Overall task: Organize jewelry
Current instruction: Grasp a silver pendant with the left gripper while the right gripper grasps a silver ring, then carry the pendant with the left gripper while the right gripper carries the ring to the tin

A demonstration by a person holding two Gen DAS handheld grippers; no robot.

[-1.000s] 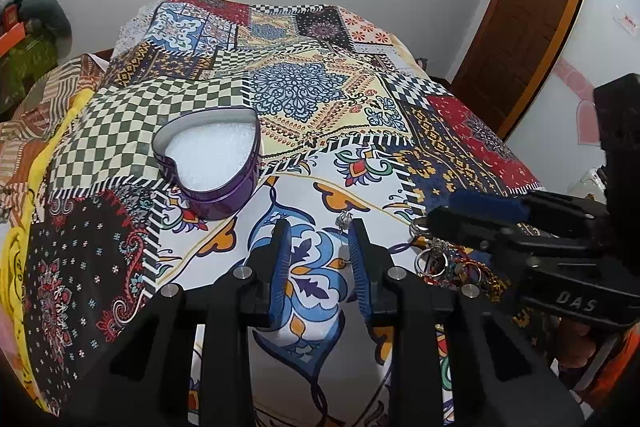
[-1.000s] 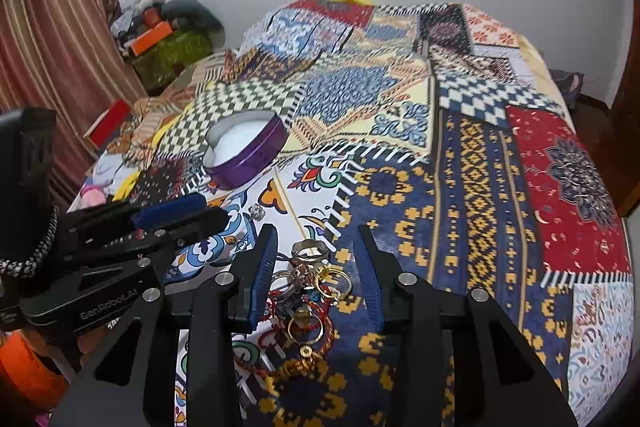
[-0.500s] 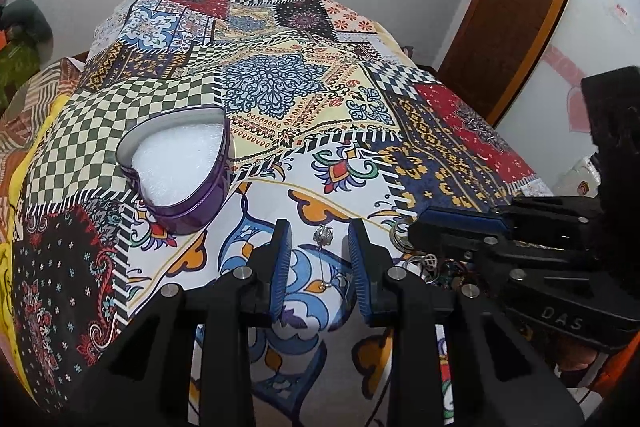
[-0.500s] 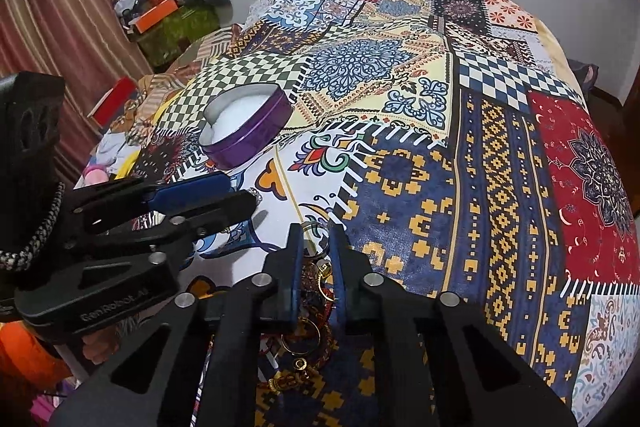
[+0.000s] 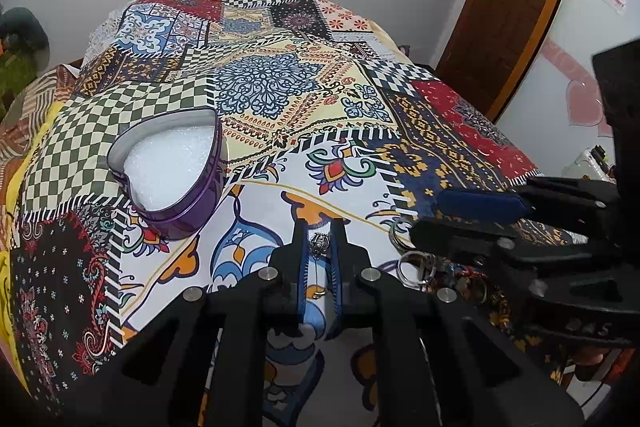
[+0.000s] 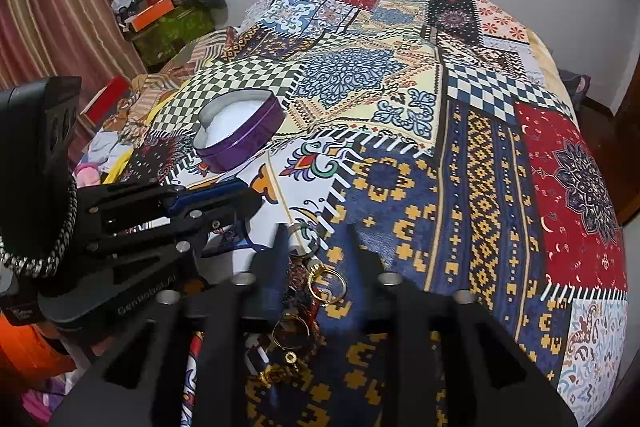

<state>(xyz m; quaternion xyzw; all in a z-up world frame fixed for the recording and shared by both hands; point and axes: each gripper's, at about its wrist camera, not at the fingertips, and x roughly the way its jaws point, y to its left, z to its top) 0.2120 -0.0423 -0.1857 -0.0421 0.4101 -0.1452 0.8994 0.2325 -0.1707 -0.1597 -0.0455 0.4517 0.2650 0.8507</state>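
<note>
While heart tin holds white foam, left tool just closed, pinching pendant.

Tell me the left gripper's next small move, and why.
Probably lift the small silver pendant straight up and carry it toward the open purple heart-shaped tin. The left gripper's jaws have just been closing and now pinch the pendant against the patterned bedspread; the tin's white padding looks bare.
</note>
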